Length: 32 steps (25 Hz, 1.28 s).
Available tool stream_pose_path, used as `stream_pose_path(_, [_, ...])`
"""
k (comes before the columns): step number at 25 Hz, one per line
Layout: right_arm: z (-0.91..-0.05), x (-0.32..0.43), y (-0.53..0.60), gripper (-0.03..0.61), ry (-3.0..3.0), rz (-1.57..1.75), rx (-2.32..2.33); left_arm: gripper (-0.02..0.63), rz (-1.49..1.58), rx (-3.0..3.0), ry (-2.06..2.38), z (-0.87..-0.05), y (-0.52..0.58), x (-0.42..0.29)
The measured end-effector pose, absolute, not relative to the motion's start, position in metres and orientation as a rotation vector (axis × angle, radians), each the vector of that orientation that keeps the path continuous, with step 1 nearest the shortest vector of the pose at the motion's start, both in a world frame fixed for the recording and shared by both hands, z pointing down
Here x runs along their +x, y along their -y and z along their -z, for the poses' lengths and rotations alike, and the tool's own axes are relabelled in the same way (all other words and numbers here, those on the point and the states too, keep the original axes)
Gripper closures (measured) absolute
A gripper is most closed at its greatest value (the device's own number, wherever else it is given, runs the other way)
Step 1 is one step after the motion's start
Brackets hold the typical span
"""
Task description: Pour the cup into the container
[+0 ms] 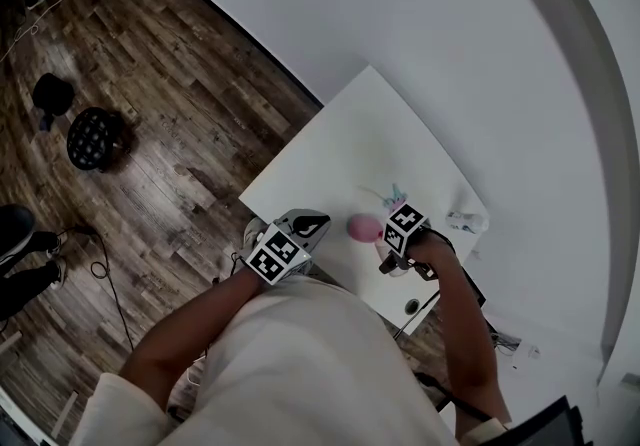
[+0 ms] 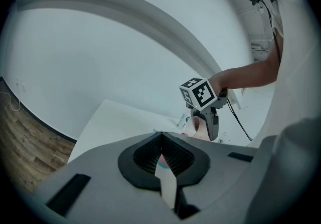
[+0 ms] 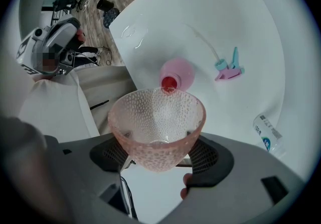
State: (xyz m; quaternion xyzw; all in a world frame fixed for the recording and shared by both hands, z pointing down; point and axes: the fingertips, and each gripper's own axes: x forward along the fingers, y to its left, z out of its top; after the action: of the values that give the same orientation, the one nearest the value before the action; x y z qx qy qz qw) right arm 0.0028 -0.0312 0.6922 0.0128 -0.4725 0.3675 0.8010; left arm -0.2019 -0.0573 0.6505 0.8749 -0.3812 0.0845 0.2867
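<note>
Right claw (image 3: 158, 160) is clenched on the dimpled pink glass cup (image 3: 156, 122). The cup is tipped forward so its lip sits just above the red mouth of the pink container (image 3: 178, 72) on the white worktop (image 3: 241, 27), a pouring attitude. Left claw (image 2: 163, 162) is closed on nothing and sits near the worktop edge, apparently to stay clear of the pour.

Wood-plank floor (image 1: 170, 104), dark brown. Plain white wall (image 1: 420, 24) behind white rectangular table (image 1: 340, 144). Round black stool (image 1: 93, 138) and loose cable (image 1: 110, 284) on floor. Even lighting.
</note>
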Motion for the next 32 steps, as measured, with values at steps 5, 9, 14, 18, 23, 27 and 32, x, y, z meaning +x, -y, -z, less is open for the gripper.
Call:
stream_pose_path(5, [-0.692, 0.006, 0.035, 0.221, 0.998, -0.795, 0.026, 0.603, -0.232, 2.339, 1.016, -0.651, 0.057, -0.202])
stream_pose_path(9, [-0.694, 0.008, 0.038, 0.221, 0.985, -0.795, 0.01, 0.603, -0.239, 2.342, 1.02, -0.653, 0.06, -0.202])
stream_pose_path(14, [-0.692, 0.007, 0.039, 0.221, 0.969, -0.789, -0.008, 0.603, -0.238, 2.337, 1.026, -0.654, 0.059, -0.205])
stream_pose_path(18, [-0.69, 0.006, 0.038, 0.221, 0.95, -0.782, -0.024, 0.603, -0.239, 2.336, 1.026, -0.655, 0.058, -0.206])
stream_pose_path(23, [-0.686, 0.005, 0.041, 0.221, 0.923, -0.763, -0.045, 0.603, -0.239, 2.334, 1.022, -0.654, 0.058, -0.211])
stream_pose_path(27, [-0.684, 0.006, 0.042, 0.221, 0.897, -0.734, -0.056, 0.603, -0.249, 2.343, 1.014, -0.659, 0.056, -0.211])
stream_pose_path(32, [-0.679, 0.001, 0.034, 0.221, 0.869, -0.699, -0.055, 0.603, -0.261, 2.377, 0.98, -0.652, 0.042, -0.217])
